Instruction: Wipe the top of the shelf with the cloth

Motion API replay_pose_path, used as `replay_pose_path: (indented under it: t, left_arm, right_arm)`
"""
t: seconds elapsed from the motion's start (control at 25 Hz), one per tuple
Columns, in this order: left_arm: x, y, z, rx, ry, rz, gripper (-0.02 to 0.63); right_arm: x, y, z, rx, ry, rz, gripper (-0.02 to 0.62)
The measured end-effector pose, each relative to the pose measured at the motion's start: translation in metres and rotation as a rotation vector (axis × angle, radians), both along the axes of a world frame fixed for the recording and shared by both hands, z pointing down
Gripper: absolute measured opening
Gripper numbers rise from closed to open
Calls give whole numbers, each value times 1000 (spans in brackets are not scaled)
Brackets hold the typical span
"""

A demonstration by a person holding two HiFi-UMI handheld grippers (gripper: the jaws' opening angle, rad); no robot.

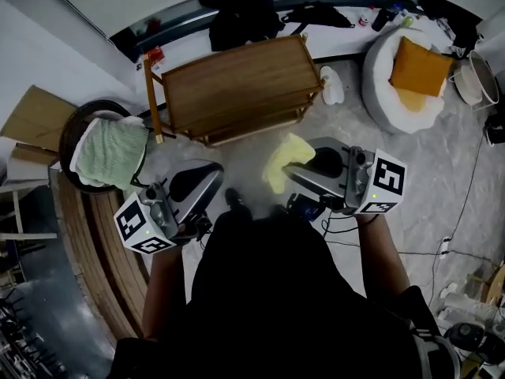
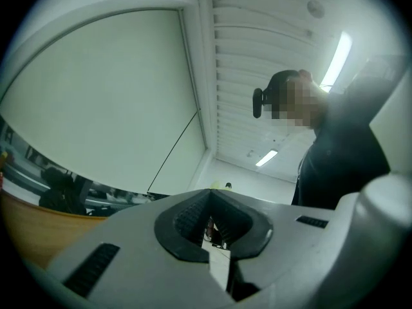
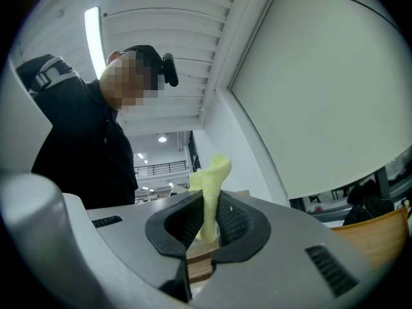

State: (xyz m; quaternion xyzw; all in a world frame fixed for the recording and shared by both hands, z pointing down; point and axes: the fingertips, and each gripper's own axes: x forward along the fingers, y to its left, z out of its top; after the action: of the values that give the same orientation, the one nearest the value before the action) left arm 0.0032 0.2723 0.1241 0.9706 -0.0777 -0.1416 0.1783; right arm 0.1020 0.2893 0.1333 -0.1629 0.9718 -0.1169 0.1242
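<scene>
Step in hand: you are carrying the cloth [image 1: 284, 163] toward the shelf [image 1: 237, 85]. By my read the wiping is not yet starting.
Right gripper [image 3: 206, 221]: its 2 jaws are pinching the yellow cloth near 1 end, closed down on the fabric with the rest poking out past the tips.
Left gripper [image 2: 211, 219]: its jaws are sitting together at the tips with nothing between them. It is idling low beside your body.
Where the cloth is: it is hanging over the floor in front of the shelf, near its front edge but apart from it, with no contact on the wood.
Which way the cloth is pointing: it is bunching into a narrow strip. In the right gripper view its long axis is running along the jaws, with the free end leading away from the gripper and curling slightly to 1 side.
Shelf top: it is lying bare, with its long side running across the head view.
Next move: you are needing to reach forward, lower the free end flat onto the top, then sweep along that long side.
</scene>
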Motion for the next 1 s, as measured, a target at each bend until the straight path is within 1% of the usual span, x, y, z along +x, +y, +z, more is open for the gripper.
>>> replay_pose_path:
  t: [0.08, 0.16, 0.28, 0.36, 0.44, 0.52, 0.68, 0.8, 0.92, 1.0]
  left_arm:
    - [21, 18, 5, -4, -34, 14, 11]
    - [36, 34, 10, -18, -64, 22, 11]
    - [48, 50, 17, -41, -111, 13, 12]
    - [50, 60, 24, -53, -151, 0, 11]
    - [47, 70, 31, -55, -182, -14, 11]
    - [39, 79, 32, -44, -192, -27, 11]
    - [20, 82, 32, -20, -161, -33, 11]
    - [10, 82, 31, 5, -145, -18, 11]
    - [6, 86, 31, 59, -192, -9, 11]
    - [-5, 86, 27, 94, -213, -15, 11]
  right_arm:
    - [18, 17, 6, -1, -13, -3, 49]
    - [27, 31, 10, 7, -22, -19, 49]
    - [30, 41, 16, 19, -25, -48, 49]
    - [27, 48, 20, 21, -39, -64, 49]
    - [20, 56, 25, 22, -52, -83, 49]
    - [10, 65, 28, 29, -50, -101, 49]
    - [-12, 74, 28, 54, -20, -109, 49]
    - [-25, 78, 23, 69, 8, -95, 49]
    - [-34, 82, 14, 81, 14, -52, 49]
    - [-46, 81, 9, 94, 20, -27, 49]
